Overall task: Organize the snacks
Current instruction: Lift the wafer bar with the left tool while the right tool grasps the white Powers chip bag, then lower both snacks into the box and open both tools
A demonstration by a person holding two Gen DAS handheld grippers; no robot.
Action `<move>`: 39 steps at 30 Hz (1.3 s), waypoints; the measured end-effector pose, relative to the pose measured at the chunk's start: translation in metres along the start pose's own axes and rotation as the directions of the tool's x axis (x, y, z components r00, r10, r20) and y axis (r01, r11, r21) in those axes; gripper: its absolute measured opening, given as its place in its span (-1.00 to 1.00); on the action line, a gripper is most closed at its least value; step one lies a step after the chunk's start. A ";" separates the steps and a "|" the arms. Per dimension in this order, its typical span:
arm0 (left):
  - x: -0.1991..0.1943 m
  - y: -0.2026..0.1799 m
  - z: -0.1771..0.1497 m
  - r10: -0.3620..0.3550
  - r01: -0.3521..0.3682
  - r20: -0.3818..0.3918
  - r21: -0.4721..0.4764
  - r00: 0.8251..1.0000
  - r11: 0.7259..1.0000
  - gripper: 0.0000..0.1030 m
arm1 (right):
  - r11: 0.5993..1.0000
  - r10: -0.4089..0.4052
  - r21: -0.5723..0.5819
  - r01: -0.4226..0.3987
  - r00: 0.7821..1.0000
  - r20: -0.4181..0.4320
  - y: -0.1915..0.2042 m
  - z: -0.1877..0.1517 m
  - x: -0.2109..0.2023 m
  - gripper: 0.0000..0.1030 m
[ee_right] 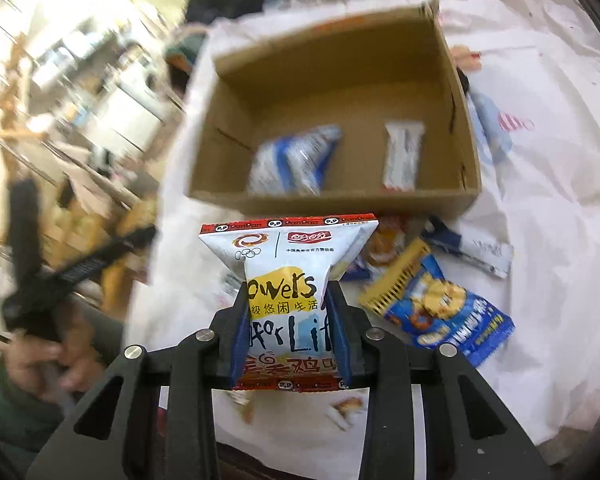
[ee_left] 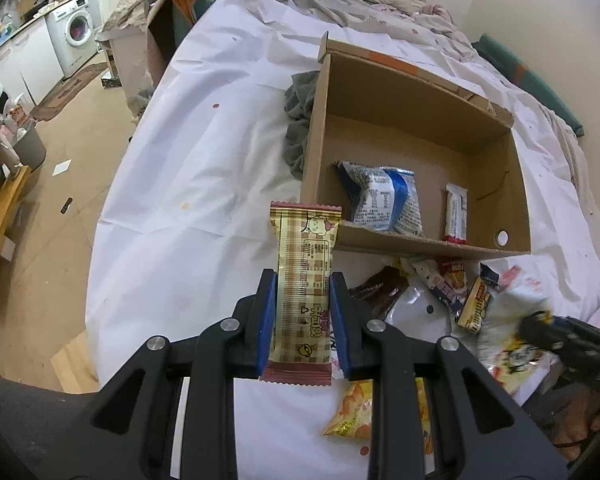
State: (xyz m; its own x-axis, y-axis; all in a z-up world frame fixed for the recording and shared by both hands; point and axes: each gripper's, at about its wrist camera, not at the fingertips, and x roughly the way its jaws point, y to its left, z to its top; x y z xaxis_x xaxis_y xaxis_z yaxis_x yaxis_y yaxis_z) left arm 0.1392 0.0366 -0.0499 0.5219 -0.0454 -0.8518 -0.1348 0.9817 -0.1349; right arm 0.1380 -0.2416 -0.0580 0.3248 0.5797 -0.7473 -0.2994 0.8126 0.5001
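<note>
Gripped upright, beige snack bar [ee_left: 303, 300] points toward cardboard box [ee_left: 516, 196].

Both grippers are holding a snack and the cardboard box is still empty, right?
Not quite. The left gripper holds a tan bar and the right gripper a white packet, but the cardboard box is not empty: both wrist views show a blue-and-white bag and a small white bar inside.

Right view's kitchen background [ee_right: 80, 80] smeared by blur; loose snack pile [ee_left: 512, 320] partly blurred.
</note>
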 end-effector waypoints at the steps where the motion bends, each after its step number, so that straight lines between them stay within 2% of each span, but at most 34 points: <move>1: -0.001 0.000 0.000 0.003 -0.003 0.009 0.000 1.000 1.000 -0.57 | 0.999 0.035 0.004 -0.036 0.999 0.035 0.001 0.004 -0.009 -0.29; 3: -0.002 -0.001 0.001 0.010 -0.010 0.026 0.006 1.000 1.000 -0.57 | 0.997 0.079 0.004 -0.079 0.994 0.076 0.004 0.007 -0.016 -0.29; 8: -0.005 -0.001 0.001 0.024 -0.025 0.048 0.018 0.999 1.000 -0.57 | 0.993 0.119 0.013 -0.121 0.986 0.120 0.007 0.011 -0.016 -0.29; 15: -0.011 0.001 0.002 0.017 -0.017 0.081 0.003 0.997 1.000 -0.57 | 0.994 0.107 0.012 -0.110 0.985 0.137 0.007 0.010 -0.018 -0.29; 17: -0.022 0.003 0.005 0.014 -0.012 0.125 -0.016 0.992 1.000 -0.57 | 0.995 0.096 0.016 -0.099 0.983 0.154 0.006 0.011 -0.022 -0.29; 19: -0.032 0.004 0.010 -0.003 0.007 0.154 -0.022 0.988 1.000 -0.57 | 0.995 0.089 0.029 -0.097 0.976 0.198 0.004 0.011 -0.030 -0.29; 21: -0.039 0.002 0.018 -0.019 0.022 0.174 -0.014 0.985 1.000 -0.57 | 0.995 0.082 0.032 -0.095 0.955 0.285 0.002 0.015 -0.048 -0.29; 24: -0.047 -0.002 0.033 -0.040 0.040 0.188 -0.001 0.981 0.999 -0.57 | 0.994 0.076 0.049 -0.100 0.931 0.356 -0.005 0.026 -0.064 -0.29; 29: -0.042 -0.016 0.059 -0.057 0.051 0.183 0.038 0.981 0.998 -0.57 | 0.990 0.064 0.097 -0.106 0.930 0.363 -0.017 0.049 -0.062 -0.29; 34: -0.026 -0.032 0.082 -0.072 0.063 0.153 0.062 0.986 0.996 -0.57 | 0.995 -0.021 0.095 -0.013 0.938 0.346 -0.021 0.078 -0.055 -0.29; 39: -0.005 -0.054 0.098 -0.058 0.039 0.154 0.123 0.986 0.992 -0.57 | 0.989 -0.075 0.148 0.029 0.946 0.314 -0.043 0.099 -0.039 -0.29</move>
State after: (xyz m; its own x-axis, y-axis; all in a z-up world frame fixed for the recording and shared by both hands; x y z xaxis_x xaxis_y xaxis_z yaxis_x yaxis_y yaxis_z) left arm 0.2259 0.0015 0.0113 0.6526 -0.0734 -0.7541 -0.0095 0.9944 -0.1049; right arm 0.2273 -0.2932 -0.0072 0.6119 0.5072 -0.6069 -0.1540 0.8291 0.5375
